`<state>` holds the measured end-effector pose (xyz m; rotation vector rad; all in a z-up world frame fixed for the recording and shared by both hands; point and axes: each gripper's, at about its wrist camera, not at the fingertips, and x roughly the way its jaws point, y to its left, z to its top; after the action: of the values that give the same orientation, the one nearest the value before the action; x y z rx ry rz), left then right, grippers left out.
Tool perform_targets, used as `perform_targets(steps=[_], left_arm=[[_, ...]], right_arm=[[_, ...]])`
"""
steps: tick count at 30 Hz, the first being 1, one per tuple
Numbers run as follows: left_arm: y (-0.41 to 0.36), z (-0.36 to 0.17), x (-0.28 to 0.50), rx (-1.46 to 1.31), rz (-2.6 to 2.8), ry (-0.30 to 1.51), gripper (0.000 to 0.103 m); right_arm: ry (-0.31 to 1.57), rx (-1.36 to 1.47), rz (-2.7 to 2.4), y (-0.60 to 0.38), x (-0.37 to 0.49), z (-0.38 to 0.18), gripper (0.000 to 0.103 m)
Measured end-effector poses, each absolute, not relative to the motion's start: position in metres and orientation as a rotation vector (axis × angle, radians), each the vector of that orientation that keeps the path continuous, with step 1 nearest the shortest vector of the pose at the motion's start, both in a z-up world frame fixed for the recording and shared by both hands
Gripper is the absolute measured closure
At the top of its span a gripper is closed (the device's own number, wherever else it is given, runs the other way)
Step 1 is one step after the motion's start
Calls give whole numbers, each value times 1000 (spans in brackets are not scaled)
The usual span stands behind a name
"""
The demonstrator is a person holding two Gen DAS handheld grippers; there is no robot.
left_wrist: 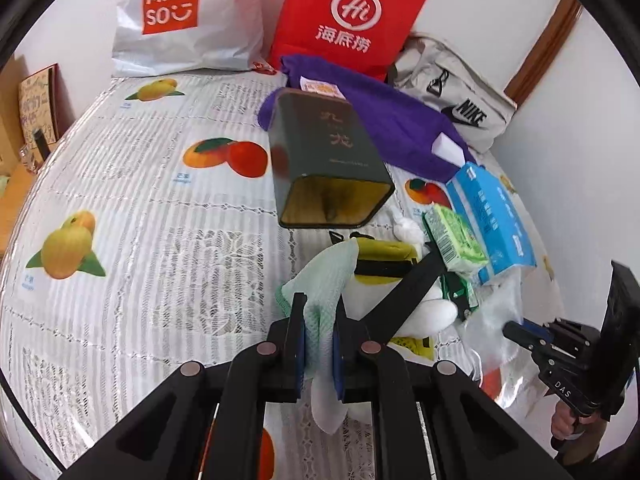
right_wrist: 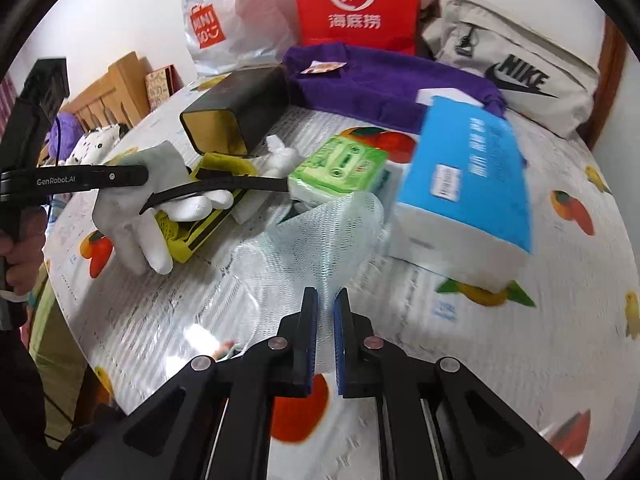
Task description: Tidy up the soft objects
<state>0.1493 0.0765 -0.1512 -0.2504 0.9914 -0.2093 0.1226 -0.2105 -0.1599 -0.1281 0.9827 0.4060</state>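
Note:
My left gripper (left_wrist: 320, 308) is shut on a pale green-white cloth glove (left_wrist: 324, 280), lifted above the table; the same gripper and glove show at the left of the right wrist view (right_wrist: 132, 208). Under it lie a yellow-and-black pouch (left_wrist: 384, 256) and a black strap (left_wrist: 408, 288). My right gripper (right_wrist: 326, 300) is nearly closed and empty, just short of a clear plastic mesh bag (right_wrist: 316, 240). A green tissue pack (right_wrist: 340, 168), a blue-white tissue box (right_wrist: 468, 184) and a purple cloth (right_wrist: 380, 76) lie beyond.
A dark green tin box (left_wrist: 324, 160) lies on its side mid-table, open end toward me. A white MINISO bag (left_wrist: 180, 20), a red paper bag (left_wrist: 348, 16) and a grey Nike bag (left_wrist: 452, 96) stand along the back wall. The fruit-print tablecloth (left_wrist: 140, 200) covers the table.

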Motion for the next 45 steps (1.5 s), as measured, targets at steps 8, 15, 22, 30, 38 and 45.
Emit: perform_targets(steps=[8,15,22,30,38,45], left_arm=[[91,-134,132,-243,-147,944,92],[94,-100,110,-248,-166,858,92],[86,-72,106,-217,-173,801,92],[84,-59,104,-217,-182,778,92],[78,-62,123,-234,-194,788,92],[76,-63,143,-254,-207,797,92]], right_arm=[[998,-120,305,-242,109,-161,95],[984,-99,281,-255,103,-158,95],[973,-82,268,-257,101,-152,95],[941,-81,252,-262,94,-139,95],[937,-73,252,-262,100,-131,95],[917,-81,260,-257,106,-115,95]])
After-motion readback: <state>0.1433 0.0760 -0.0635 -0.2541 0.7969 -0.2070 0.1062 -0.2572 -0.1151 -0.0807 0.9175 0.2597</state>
